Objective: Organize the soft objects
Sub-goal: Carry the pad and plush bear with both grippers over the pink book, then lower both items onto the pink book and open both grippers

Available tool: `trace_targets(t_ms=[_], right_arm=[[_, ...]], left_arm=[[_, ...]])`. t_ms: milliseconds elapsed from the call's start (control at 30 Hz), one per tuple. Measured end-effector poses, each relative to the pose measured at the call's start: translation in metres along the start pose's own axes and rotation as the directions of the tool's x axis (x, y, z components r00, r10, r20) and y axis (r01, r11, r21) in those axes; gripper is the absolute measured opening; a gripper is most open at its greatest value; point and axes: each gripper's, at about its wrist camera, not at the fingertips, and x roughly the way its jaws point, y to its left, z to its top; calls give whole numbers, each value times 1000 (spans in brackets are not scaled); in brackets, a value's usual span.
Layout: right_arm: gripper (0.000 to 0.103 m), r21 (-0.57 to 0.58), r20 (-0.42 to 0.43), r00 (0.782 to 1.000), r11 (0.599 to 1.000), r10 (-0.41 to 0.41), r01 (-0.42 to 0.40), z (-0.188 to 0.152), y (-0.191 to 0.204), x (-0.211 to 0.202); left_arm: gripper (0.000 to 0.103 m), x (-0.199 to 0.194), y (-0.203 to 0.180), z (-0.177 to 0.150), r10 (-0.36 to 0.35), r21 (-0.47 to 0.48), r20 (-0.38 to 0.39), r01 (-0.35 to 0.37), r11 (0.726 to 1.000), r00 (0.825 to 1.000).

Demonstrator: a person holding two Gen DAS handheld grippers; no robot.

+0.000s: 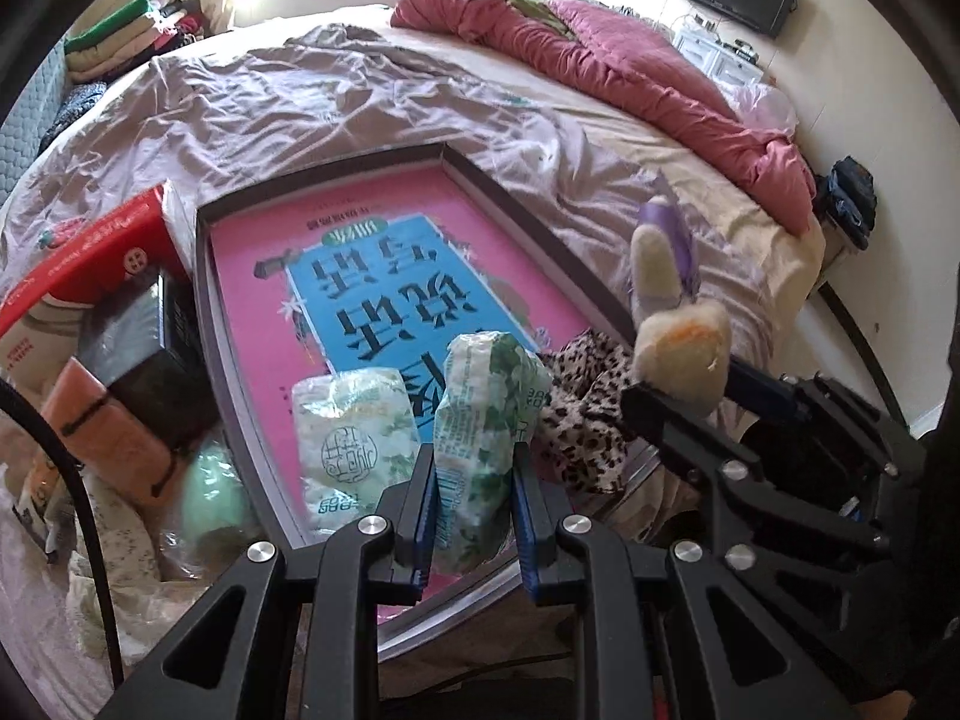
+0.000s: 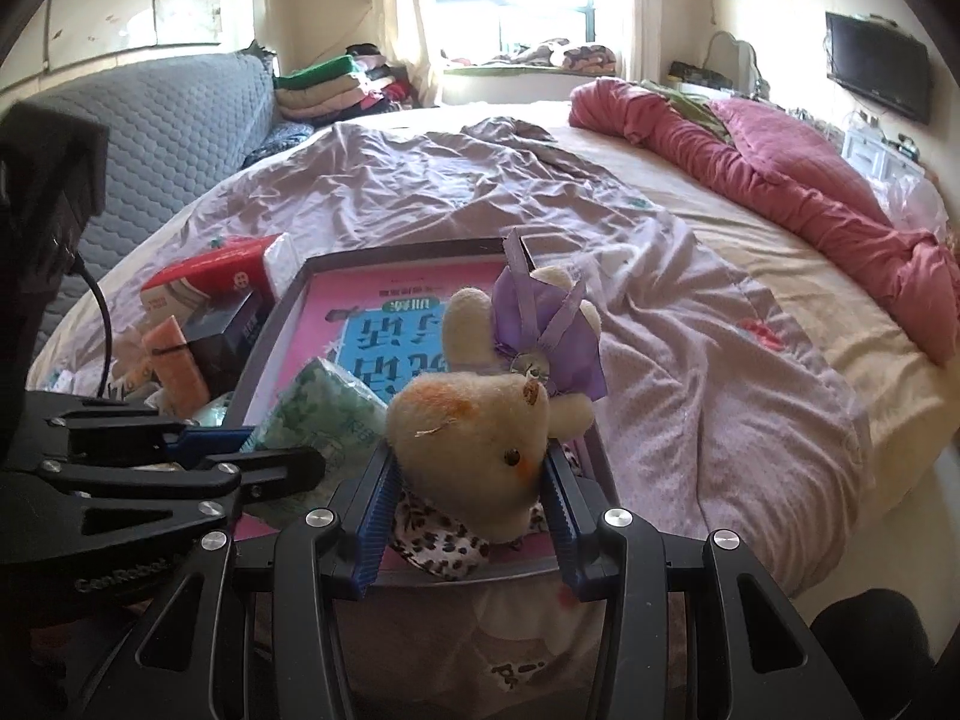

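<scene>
Left gripper (image 1: 474,495): jaws pinching a green-patterned tissue pack (image 1: 489,420) by its lower end, held upright above the near edge of the tray (image 1: 336,171). Just to its left, a second tissue pack (image 1: 354,420) lying flat on the tray's pink and blue floor. To its right, a leopard-print cloth (image 1: 591,414) crumpled in the tray's near corner.

Right gripper (image 2: 471,495): jaws clamped on the head of a cream plush toy (image 2: 480,450), body and purple ribbon bow (image 2: 543,330) sticking up and away, all held over the leopard cloth at the tray's near right corner. Seen from the left wrist, same toy (image 1: 681,348) raised at the tray's right rim.

Beyond the tray's left side: a red box (image 1: 90,258), a black box (image 1: 144,354), an orange item (image 1: 108,426) and a pale green round thing (image 1: 213,498), bunched together. Underneath everything, a bed with a wrinkled mauve sheet (image 1: 360,90); farther off along the right, a rumpled pink quilt (image 1: 630,66).
</scene>
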Motion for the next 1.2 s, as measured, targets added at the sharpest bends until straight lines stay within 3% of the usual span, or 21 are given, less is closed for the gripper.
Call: trace_targets(t_ms=[333, 633, 1000, 1200], right_arm=[[47, -1, -30, 999, 1000, 17, -17, -4, -4, 13], [47, 8, -80, 994, 997, 75, -75, -8, -5, 30], [49, 12, -121, 989, 997, 79, -78, -14, -6, 44], [52, 19, -98, 991, 996, 93, -91, -12, -7, 41]], left_arm=[[23, 12, -4, -2, 26, 37, -16, -25, 999, 1000], [23, 17, 4, 1, 21, 16, -36, -20, 1000, 999], [23, 23, 9, 3, 38, 0, -41, -38, 999, 998], [24, 21, 10, 2, 39, -4, -39, -39, 999, 998]])
